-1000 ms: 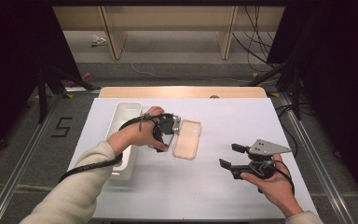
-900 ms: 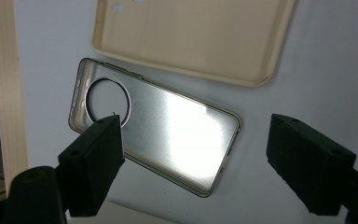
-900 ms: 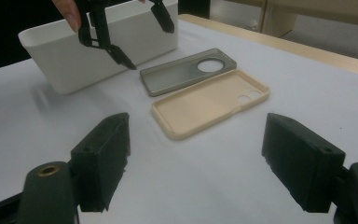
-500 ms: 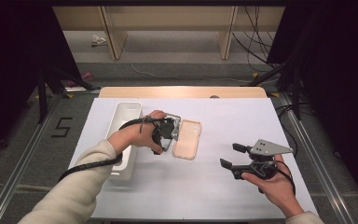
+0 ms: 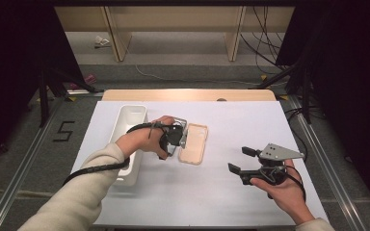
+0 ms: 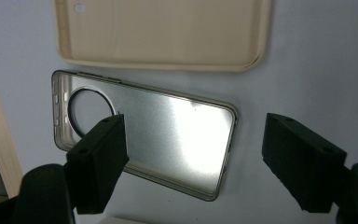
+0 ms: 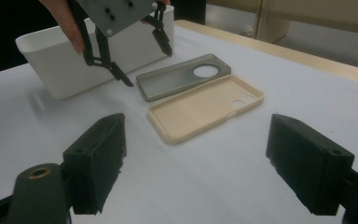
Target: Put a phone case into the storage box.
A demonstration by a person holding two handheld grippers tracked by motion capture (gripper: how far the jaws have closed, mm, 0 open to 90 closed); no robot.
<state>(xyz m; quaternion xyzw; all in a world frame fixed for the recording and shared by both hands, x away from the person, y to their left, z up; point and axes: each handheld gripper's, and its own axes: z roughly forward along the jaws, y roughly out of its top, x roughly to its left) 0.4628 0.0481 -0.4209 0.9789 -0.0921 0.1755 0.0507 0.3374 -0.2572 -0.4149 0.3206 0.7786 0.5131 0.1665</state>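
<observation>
- white table [image 5: 221, 192] stands on a grey floor, with a pale wooden strip along its far edge and dark stands at both sides.
- white bin [image 5: 127, 139] lies lengthwise near the table's left edge; the part of its inside that shows in the high view holds nothing, and the left forearm covers the rest.
- grey phone case [image 6: 168, 135] lies flat, hollow side up, just beside the bin toward the table's middle; it has a round camera hole.
- beige phone case [image 5: 193, 143] lies flat right alongside it, also hollow side up; whether the two touch cannot be told.
- left gripper [image 6: 193, 158] hangs over the grey phone case, jaws spread wide, gripping nothing.
- right gripper [image 5: 243, 161] is near the table's right near corner, jaws released and wide apart, well apart from both cases.
</observation>
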